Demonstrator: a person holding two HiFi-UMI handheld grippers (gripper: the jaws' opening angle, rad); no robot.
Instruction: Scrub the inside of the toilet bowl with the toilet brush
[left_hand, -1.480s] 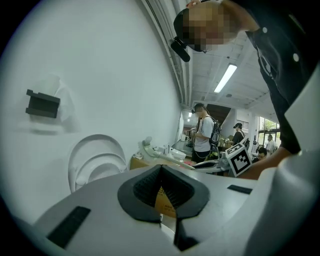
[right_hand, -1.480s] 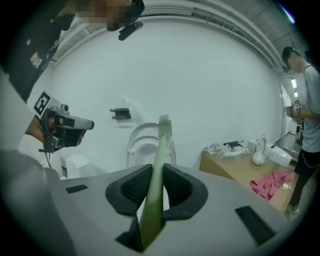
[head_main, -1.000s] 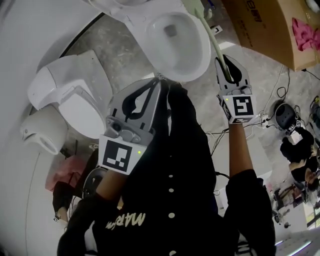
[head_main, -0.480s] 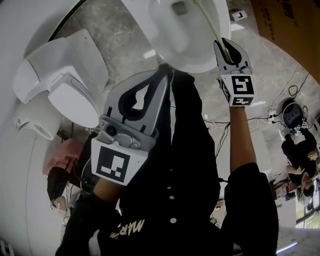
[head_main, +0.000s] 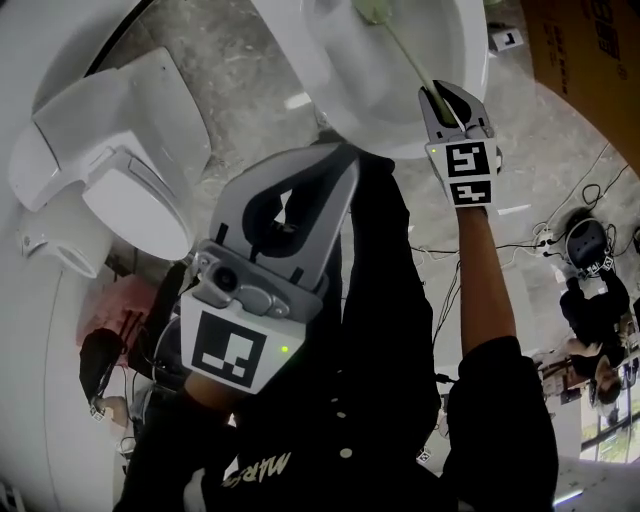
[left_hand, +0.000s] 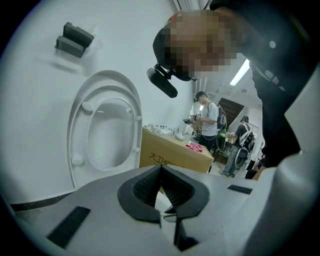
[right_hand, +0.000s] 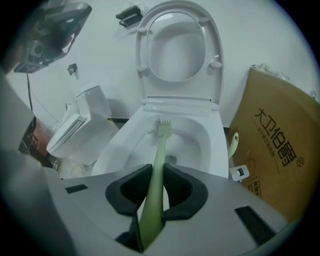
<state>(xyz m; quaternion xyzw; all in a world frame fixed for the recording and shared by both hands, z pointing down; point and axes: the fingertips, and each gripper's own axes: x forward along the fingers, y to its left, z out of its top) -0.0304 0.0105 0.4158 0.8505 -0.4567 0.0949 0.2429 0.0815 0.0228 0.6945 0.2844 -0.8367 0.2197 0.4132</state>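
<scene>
The white toilet bowl lies at the top of the head view, and in the right gripper view its seat and lid stand raised. My right gripper is shut on the pale green toilet brush. The handle runs forward between the jaws and the bristle head sits inside the bowl above the drain. My left gripper is held in front of my dark shirt, short of the bowl, shut with nothing between its pads.
A second white toilet with its lid down stands to the left. A large cardboard box stands right of the bowl, with a pale green holder beside it. Cables lie on the floor; people stand behind.
The bowl has slid toward the top of the head view. My right gripper has moved forward with the brush, its head further into the bowl. The left gripper looms larger, still shut.
</scene>
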